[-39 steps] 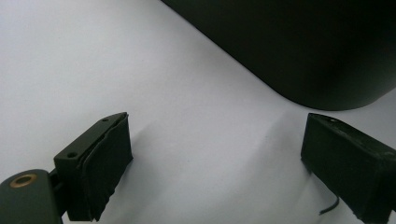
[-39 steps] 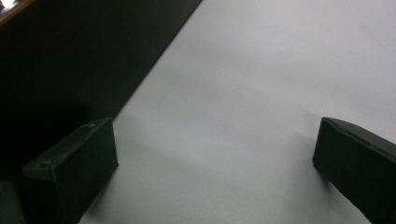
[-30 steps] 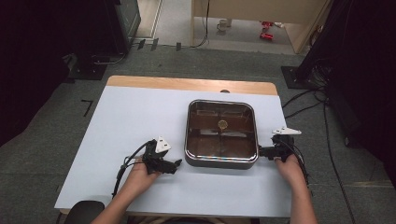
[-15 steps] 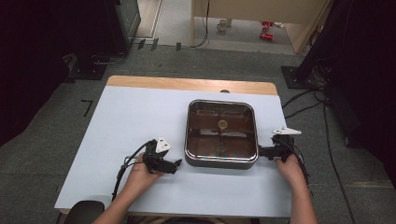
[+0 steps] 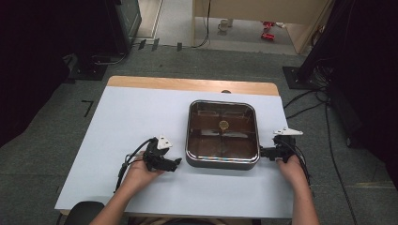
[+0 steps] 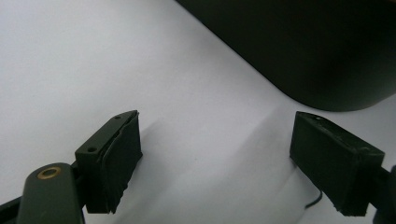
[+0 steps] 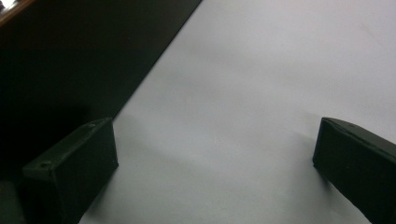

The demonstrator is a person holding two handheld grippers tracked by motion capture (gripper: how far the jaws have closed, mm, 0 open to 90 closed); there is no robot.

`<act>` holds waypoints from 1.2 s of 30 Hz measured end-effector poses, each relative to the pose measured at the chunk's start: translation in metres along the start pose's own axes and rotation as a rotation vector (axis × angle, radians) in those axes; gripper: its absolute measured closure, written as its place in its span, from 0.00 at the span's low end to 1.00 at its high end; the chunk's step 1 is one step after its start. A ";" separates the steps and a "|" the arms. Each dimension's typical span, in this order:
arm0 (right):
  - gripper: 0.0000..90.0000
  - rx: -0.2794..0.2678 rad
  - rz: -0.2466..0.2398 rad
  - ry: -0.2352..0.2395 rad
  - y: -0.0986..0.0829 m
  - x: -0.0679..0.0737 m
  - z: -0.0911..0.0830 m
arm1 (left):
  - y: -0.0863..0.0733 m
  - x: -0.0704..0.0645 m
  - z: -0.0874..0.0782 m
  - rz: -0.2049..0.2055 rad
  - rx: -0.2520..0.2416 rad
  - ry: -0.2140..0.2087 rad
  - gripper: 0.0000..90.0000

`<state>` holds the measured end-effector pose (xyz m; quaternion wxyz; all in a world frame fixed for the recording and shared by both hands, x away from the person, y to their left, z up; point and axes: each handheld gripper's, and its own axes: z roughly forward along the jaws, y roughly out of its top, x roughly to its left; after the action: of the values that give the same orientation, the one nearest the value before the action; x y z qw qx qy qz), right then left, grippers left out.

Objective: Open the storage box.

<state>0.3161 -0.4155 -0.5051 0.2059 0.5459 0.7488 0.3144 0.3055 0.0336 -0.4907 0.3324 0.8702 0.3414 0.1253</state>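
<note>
From the high view, a square electric cooking pan (image 5: 222,133) with a dark body and a shiny rim sits on the white table (image 5: 131,117), right of the middle, with a small round brass-coloured knob (image 5: 224,124) at its centre. The left gripper (image 5: 174,163) lies low on the table just beside the pan's near left corner, held in the person's left hand (image 5: 139,173), its tips pointing at the pan wall but apart from it. The right gripper (image 5: 263,152) is held by the right hand (image 5: 291,168) at the pan's right side, its tips right at the wall; whether they touch it cannot be told here.

In the left gripper view, the left gripper (image 6: 215,158) has its jaws spread wide with nothing but bare table between them; the pan's dark rounded corner (image 6: 299,46) is just ahead.

In the right gripper view, the right gripper (image 7: 210,163) is likewise wide apart and empty, one jaw close against the pan's dark wall (image 7: 79,60), the other over the table
</note>
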 end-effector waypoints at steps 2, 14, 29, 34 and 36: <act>0.00 0.000 0.001 0.000 0.000 0.000 0.000 | 0.001 0.001 -0.001 -0.005 0.006 -0.013 0.19; 0.00 0.000 0.001 0.000 0.000 0.000 0.000 | 0.010 0.008 -0.014 0.007 0.029 -0.082 0.27; 0.00 0.000 0.001 0.000 0.000 0.000 0.000 | 0.030 0.016 -0.037 -0.007 -0.042 -0.171 0.33; 0.00 0.000 0.001 0.001 0.000 0.000 0.000 | 0.044 0.017 -0.042 0.006 -0.064 -0.176 0.32; 0.00 0.000 0.002 0.000 0.000 0.000 0.000 | 0.048 0.017 -0.041 0.006 -0.066 -0.185 0.32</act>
<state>0.3161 -0.4155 -0.5051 0.2055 0.5465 0.7484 0.3146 0.3243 0.0389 -0.4286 0.3904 0.8677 0.3023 0.0568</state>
